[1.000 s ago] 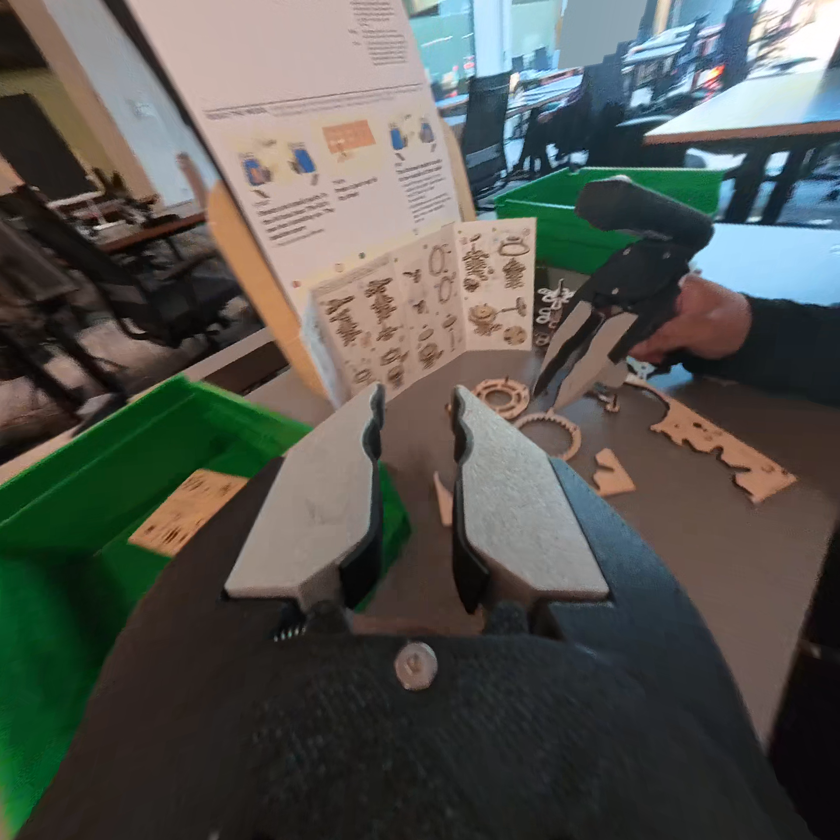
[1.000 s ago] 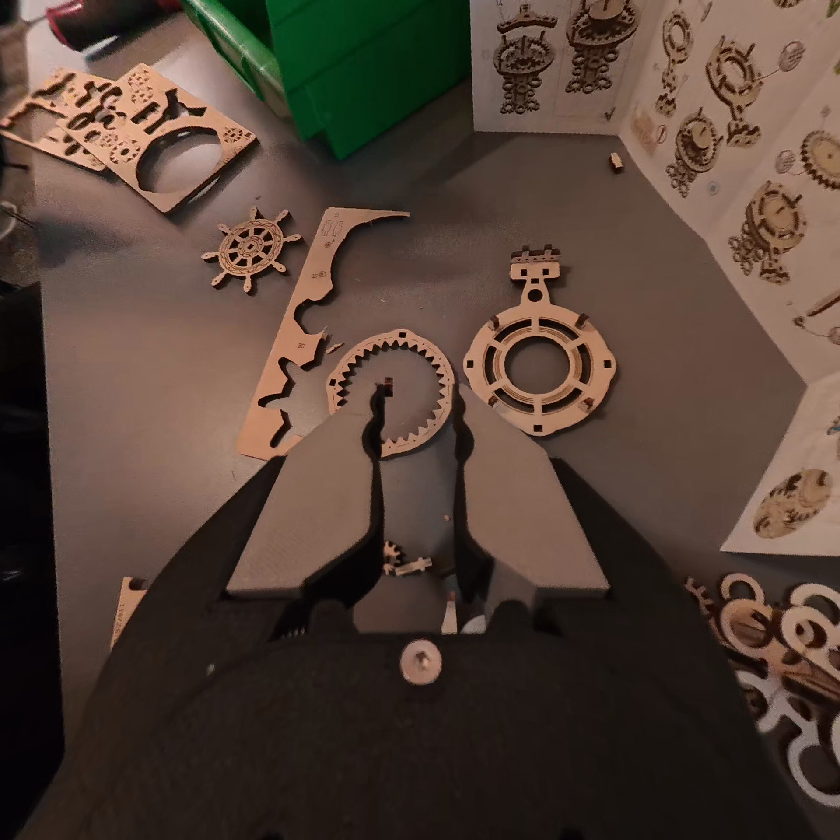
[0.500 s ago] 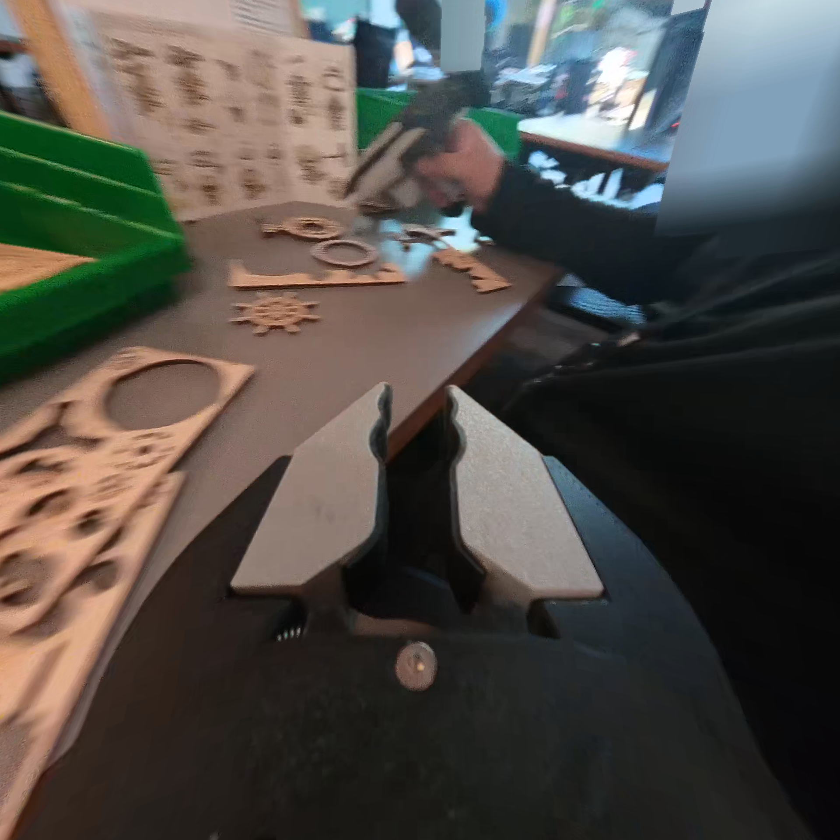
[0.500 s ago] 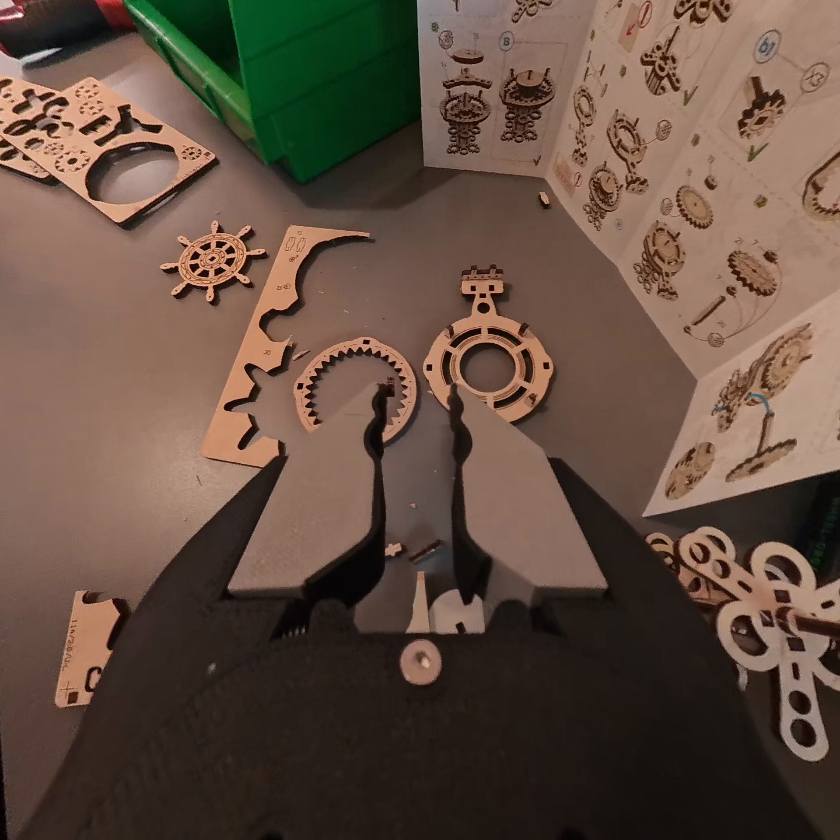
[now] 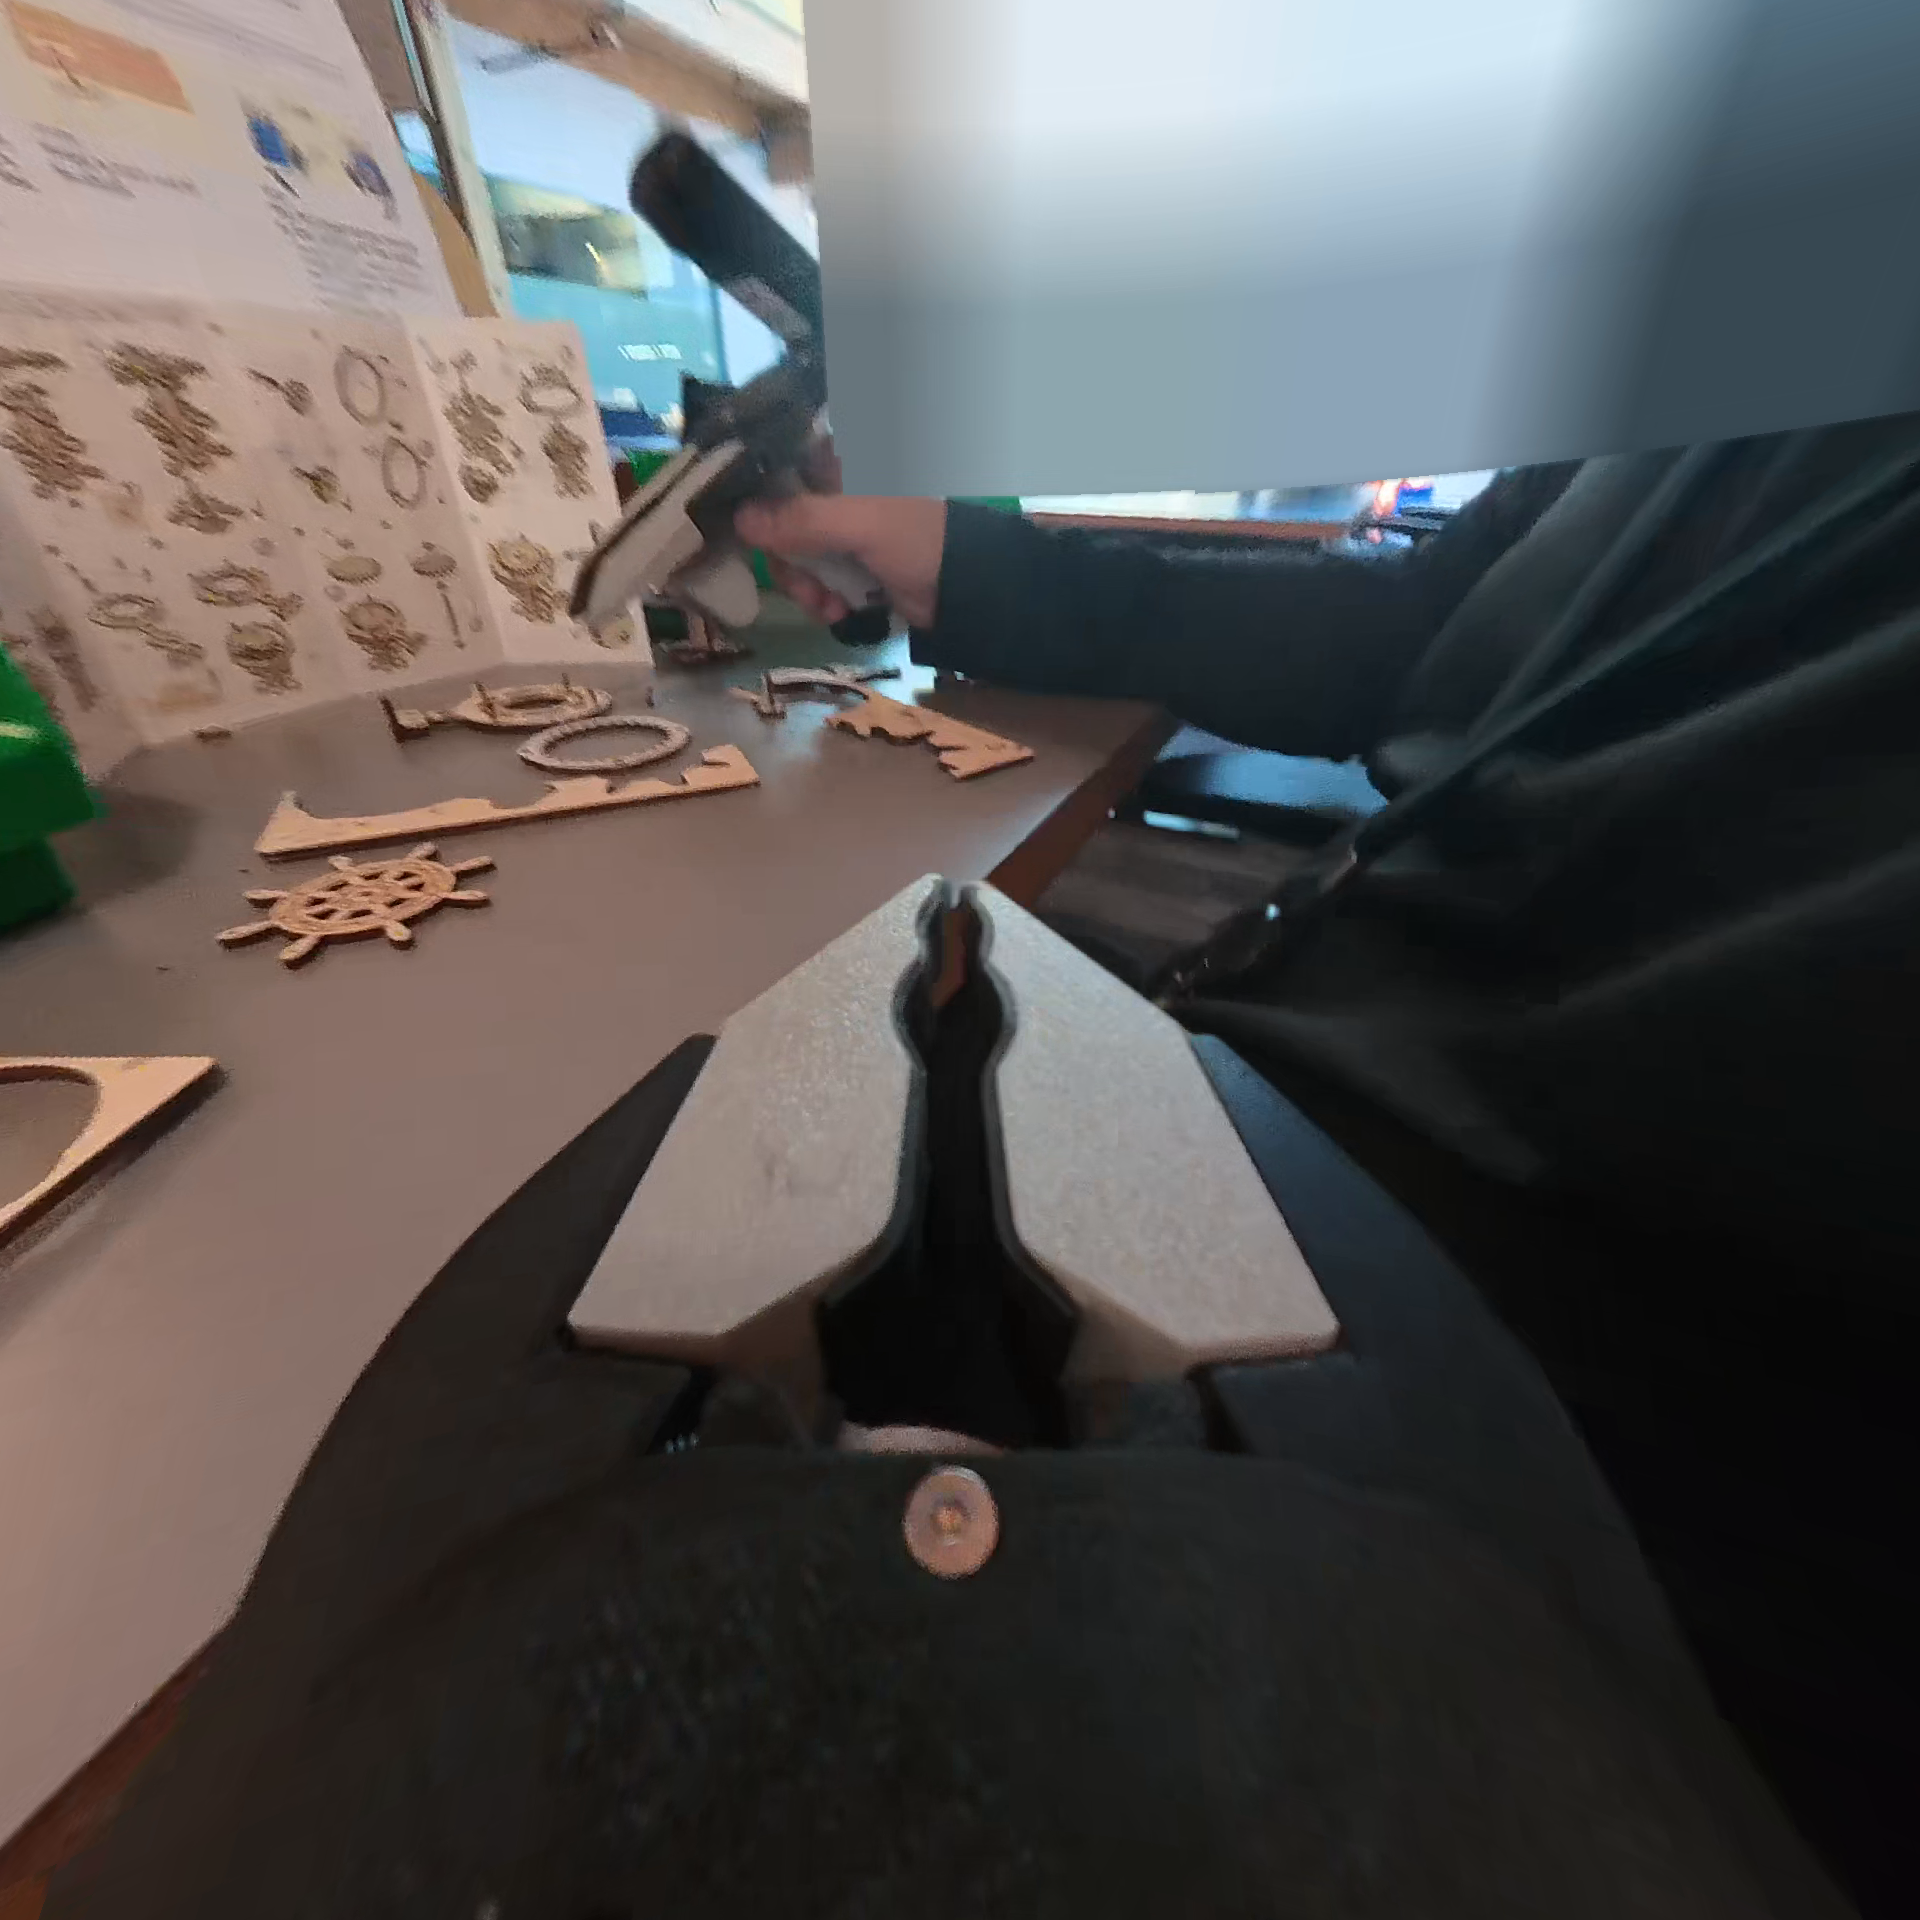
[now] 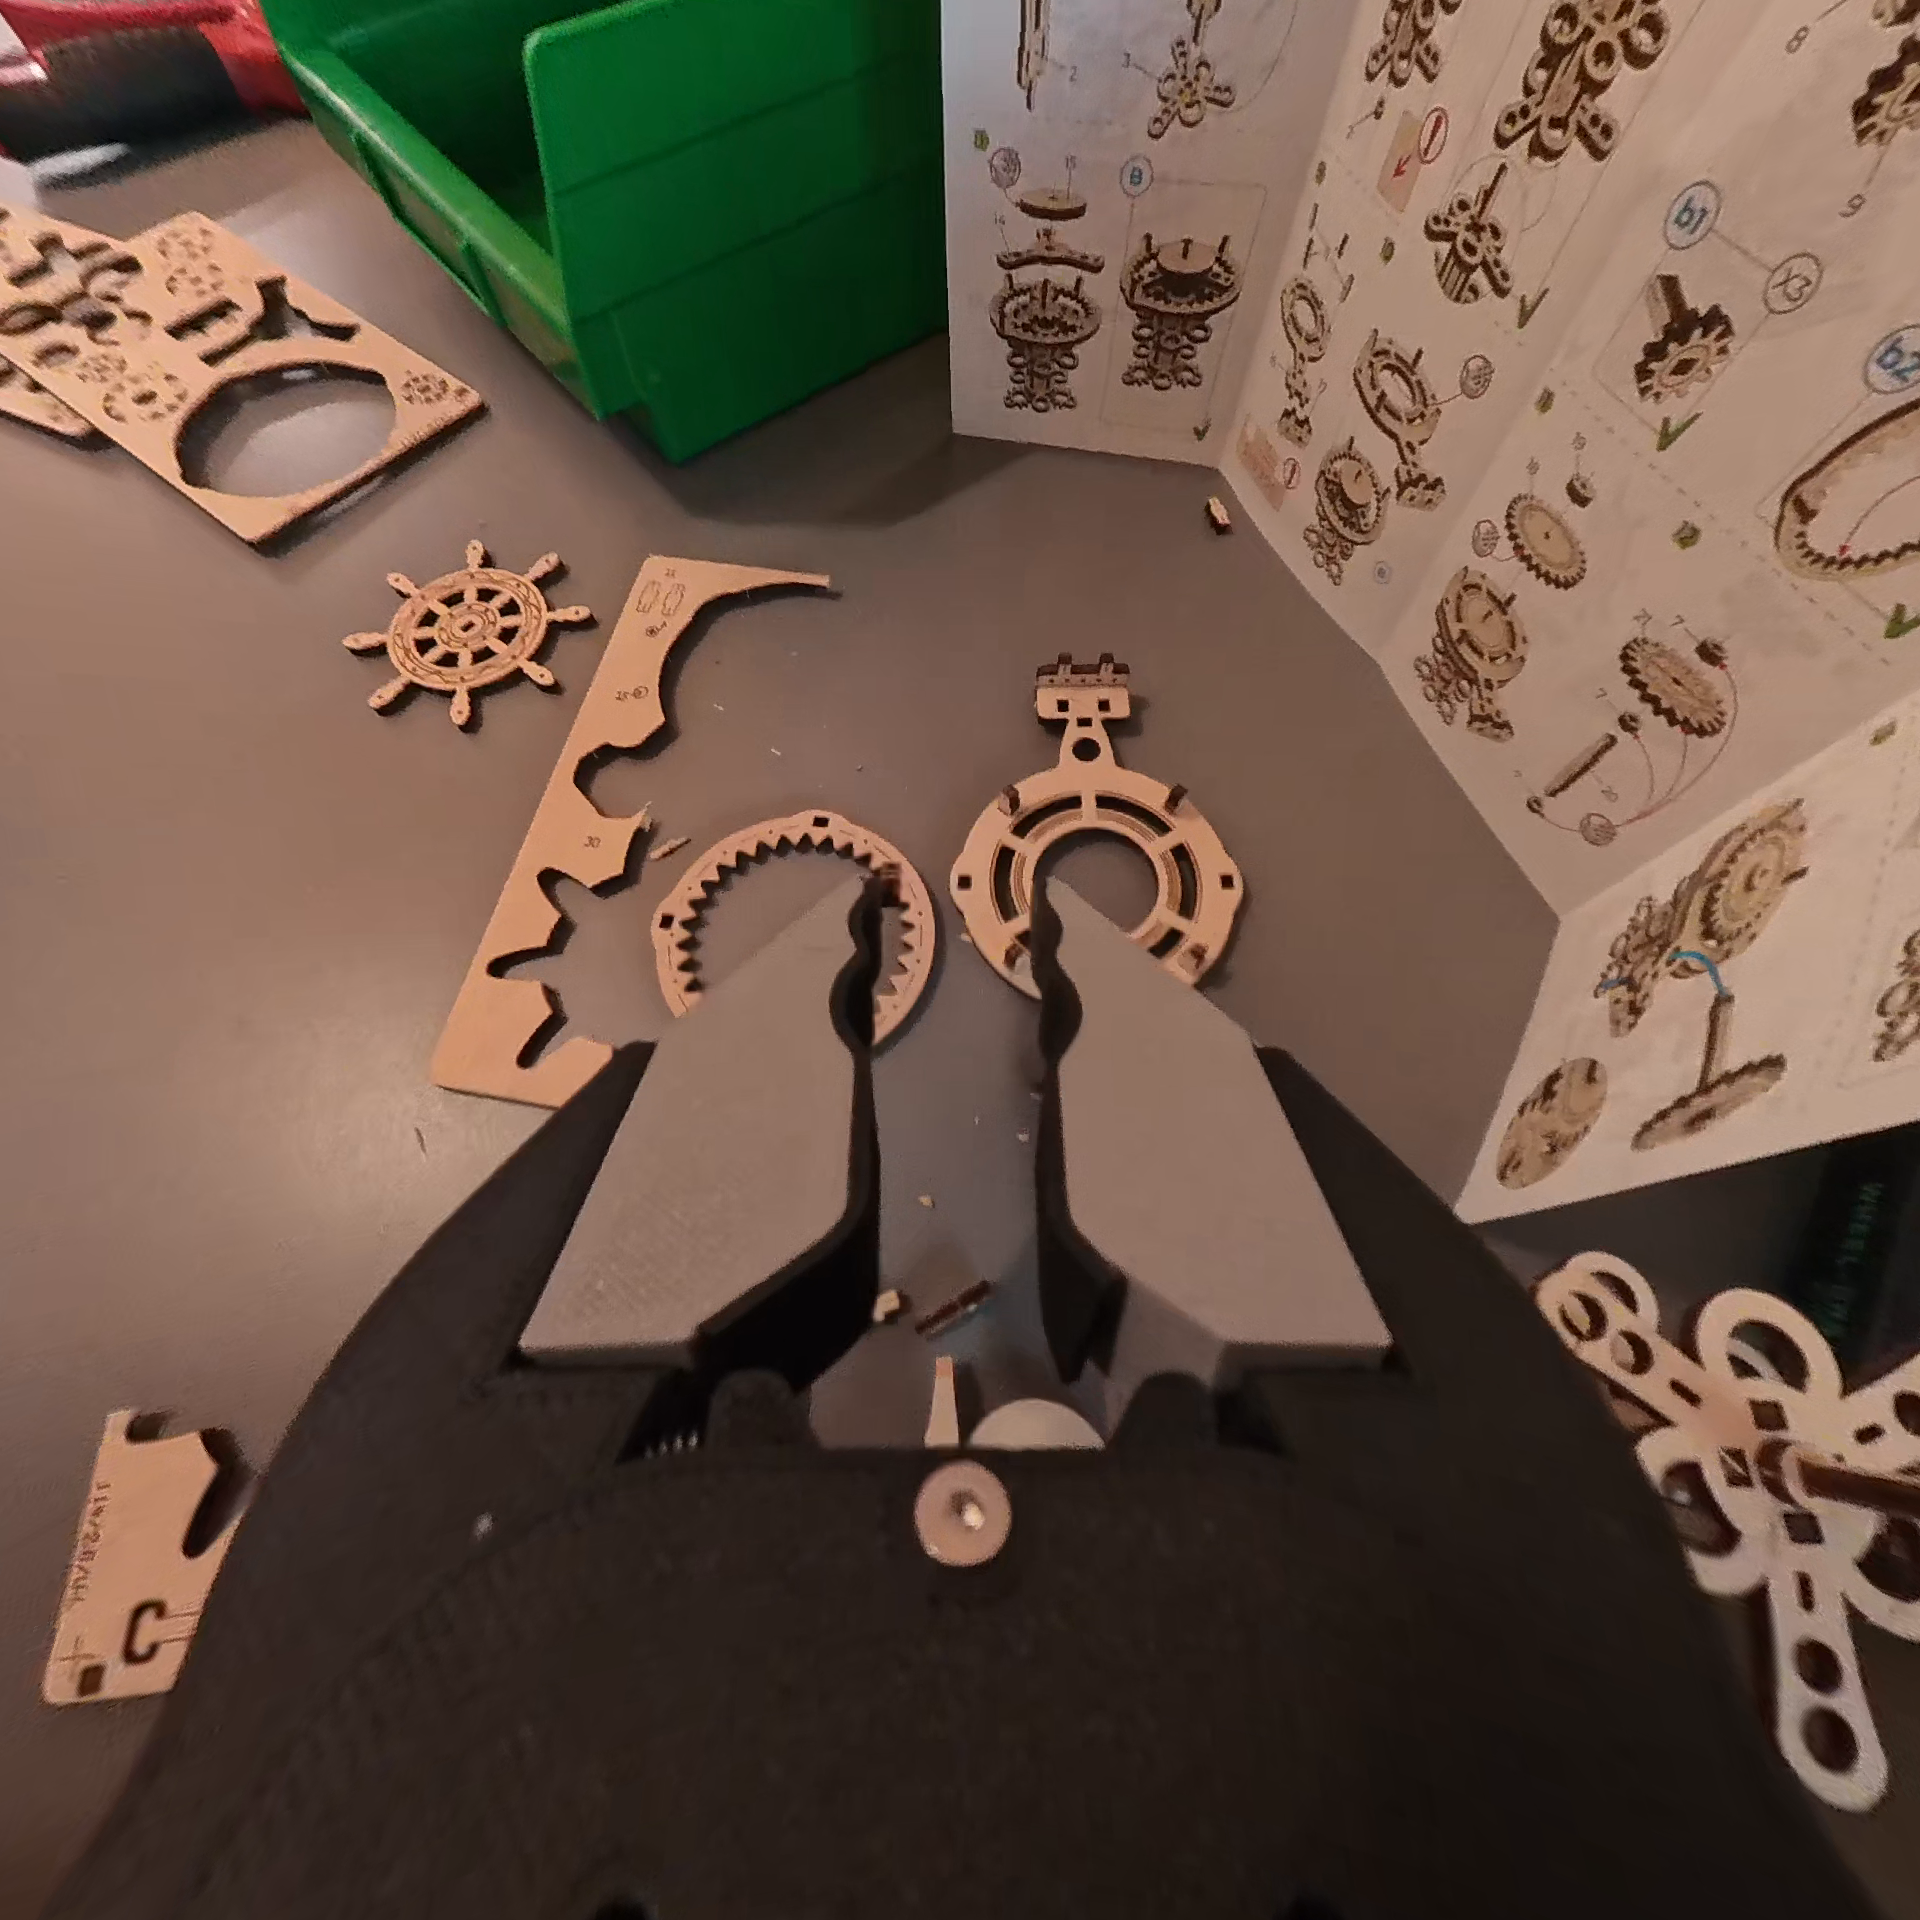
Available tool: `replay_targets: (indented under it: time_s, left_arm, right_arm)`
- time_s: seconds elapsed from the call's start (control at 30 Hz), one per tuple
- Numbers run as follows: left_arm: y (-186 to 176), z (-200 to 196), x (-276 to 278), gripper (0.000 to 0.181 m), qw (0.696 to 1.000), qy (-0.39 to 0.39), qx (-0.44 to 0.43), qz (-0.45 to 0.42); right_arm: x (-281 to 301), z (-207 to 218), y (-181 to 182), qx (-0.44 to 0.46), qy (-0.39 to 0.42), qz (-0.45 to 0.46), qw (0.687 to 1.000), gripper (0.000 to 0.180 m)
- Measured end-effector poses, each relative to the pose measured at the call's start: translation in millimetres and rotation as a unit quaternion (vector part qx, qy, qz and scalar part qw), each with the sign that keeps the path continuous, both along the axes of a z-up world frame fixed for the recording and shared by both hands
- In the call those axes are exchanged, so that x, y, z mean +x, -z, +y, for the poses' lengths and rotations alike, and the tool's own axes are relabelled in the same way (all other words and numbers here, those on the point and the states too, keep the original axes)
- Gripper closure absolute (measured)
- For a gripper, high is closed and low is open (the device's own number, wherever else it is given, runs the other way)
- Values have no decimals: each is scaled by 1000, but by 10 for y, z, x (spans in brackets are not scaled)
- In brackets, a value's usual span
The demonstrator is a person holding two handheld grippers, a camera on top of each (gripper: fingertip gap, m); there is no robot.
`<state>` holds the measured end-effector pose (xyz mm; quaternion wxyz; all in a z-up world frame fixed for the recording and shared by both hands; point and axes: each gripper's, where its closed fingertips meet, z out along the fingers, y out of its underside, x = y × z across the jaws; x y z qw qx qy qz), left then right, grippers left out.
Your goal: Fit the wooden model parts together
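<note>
On the grey table (image 6: 208,935), the toothed ring (image 6: 727,883) lies under the right gripper's (image 6: 956,894) parted jaws.

Your right gripper's grey fingers (image 6: 769,1091) are covering the six o'clock arc of the toothed wooden ring (image 6: 798,914); the pale spoked wooden assembly (image 6: 1766,1475) is running off at three o'clock.

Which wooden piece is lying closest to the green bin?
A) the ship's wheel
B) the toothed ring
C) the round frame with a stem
A: in the right wrist view the ship's wheel lies nearer the green bin than the toothed ring or the round frame does.
</note>
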<state>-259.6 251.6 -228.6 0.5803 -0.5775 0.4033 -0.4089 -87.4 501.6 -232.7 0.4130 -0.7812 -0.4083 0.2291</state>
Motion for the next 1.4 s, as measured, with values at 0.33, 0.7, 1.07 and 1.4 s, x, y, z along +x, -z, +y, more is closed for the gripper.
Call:
replay_targets:
  time_s: [0.33, 0.7, 1.07, 1.4]
  left_arm:
    - [52, -467, 7, 181, 999, 19, -25, 17]
    - [541, -1185, 43, 181, 992, 35, -38, 119]
    - [250, -1213, -319, 181, 998, -43, -32, 24]
    - [98, -1091, -604, 180, 993, -118, -9, -18]
  right_arm:
    - [-89, -51, 117, -3, -34, -3, 999, 145]
    - [-66, 19, 151, 0, -19, 5, 1000, 143]
    - [-117, -54, 47, 46, -27, 7, 999, 137]
    - [-55, -44, -61, 67, -27, 30, 997, 132]
